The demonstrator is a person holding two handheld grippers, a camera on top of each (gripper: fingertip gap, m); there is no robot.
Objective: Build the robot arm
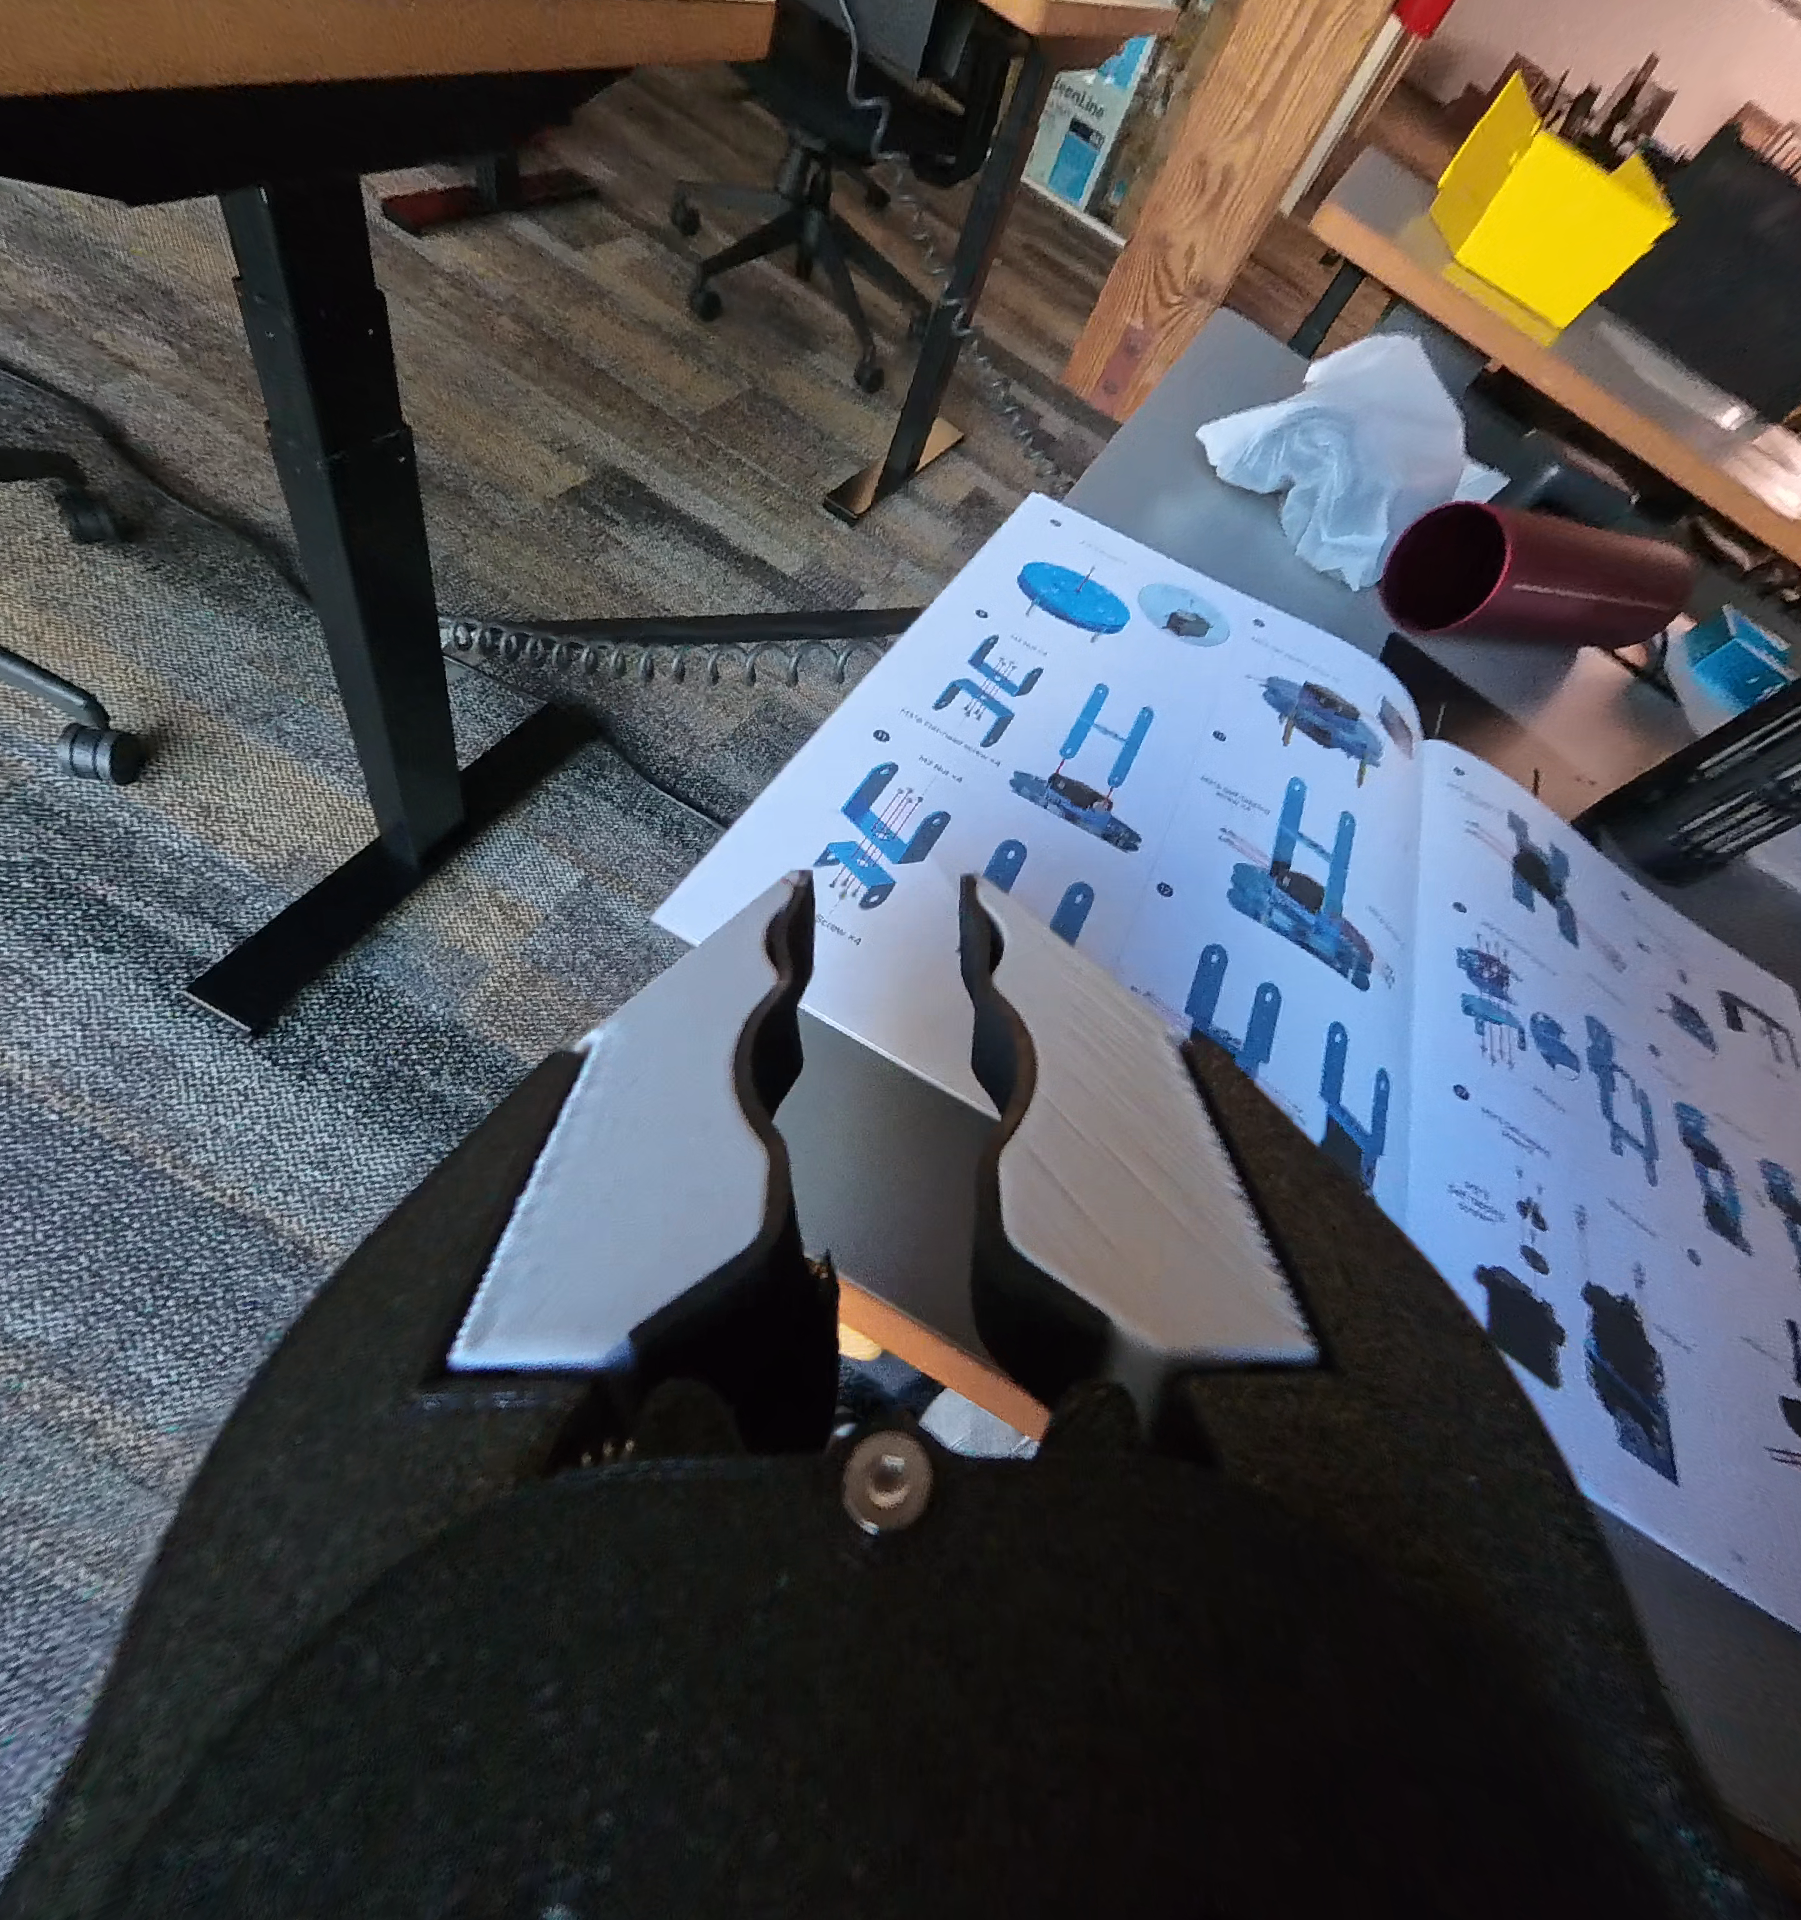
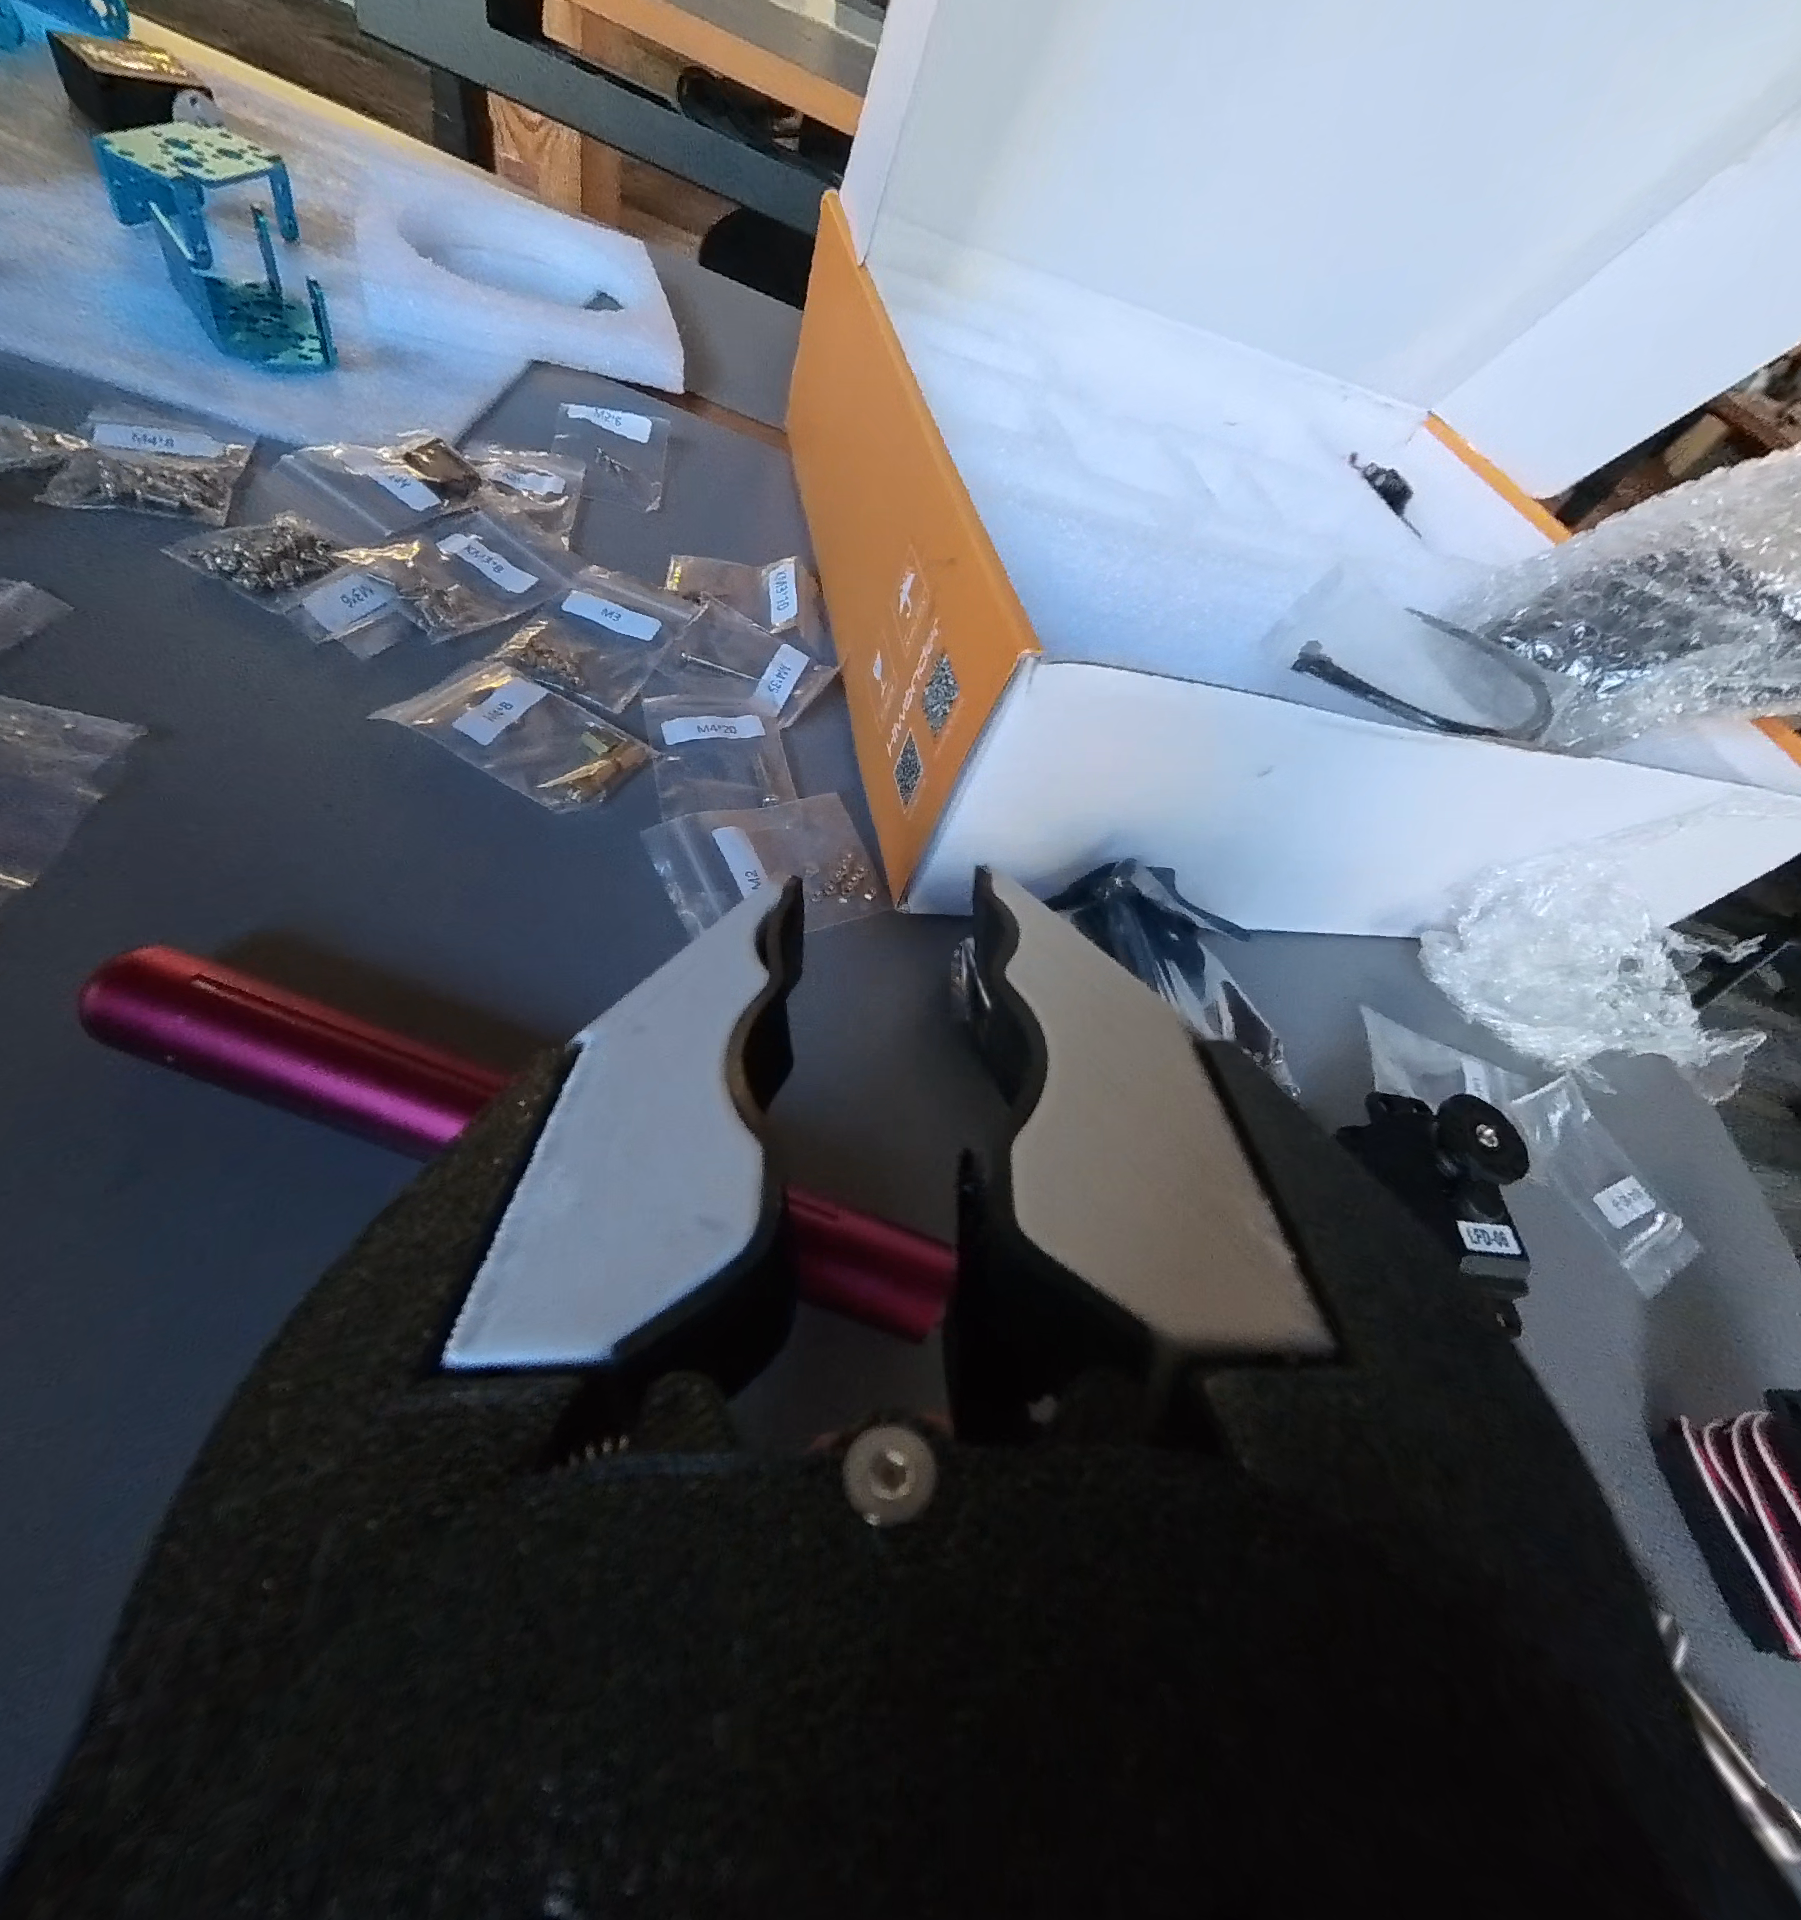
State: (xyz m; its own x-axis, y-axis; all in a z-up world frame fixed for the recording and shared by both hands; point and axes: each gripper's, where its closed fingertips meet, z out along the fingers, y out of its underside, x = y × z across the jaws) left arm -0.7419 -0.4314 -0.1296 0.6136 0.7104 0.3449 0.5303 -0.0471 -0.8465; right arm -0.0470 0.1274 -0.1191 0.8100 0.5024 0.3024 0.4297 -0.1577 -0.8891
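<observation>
- Grey table [image 2: 252, 1195] sitting in an office; carpet [image 1: 200, 1039] at 9 o'clock.
- Orange-white box [image 2: 1135, 790] at 1 o'clock, standing open, foam inside.
- Left gripper [image 1: 885, 883] hanging apart, empty, over the manual [image 1: 1291, 831].
- Right gripper [image 2: 891, 894] hanging apart, empty, above the purple tube [image 2: 283, 1039].

My left gripper [image 1: 885, 904] has a rough, grainy matt black plastic body and smooth grey finger plates; beyond it lies the open white paper instruction booklet [image 1: 1187, 831], lightly glossy. Behind the booklet sit a crumpled white tissue [image 1: 1343, 447] and a satin maroon metal tube [image 1: 1530, 571]. My right gripper [image 2: 891, 914], same finish, hangs over a matt grey tabletop [image 2: 200, 1195]; a smooth anodised magenta metal rod [image 2: 283, 1039] lies under it. Beyond are shiny clear plastic screw bags [image 2: 522, 634] and a matt orange-and-white cardboard box [image 2: 979, 623].
</observation>
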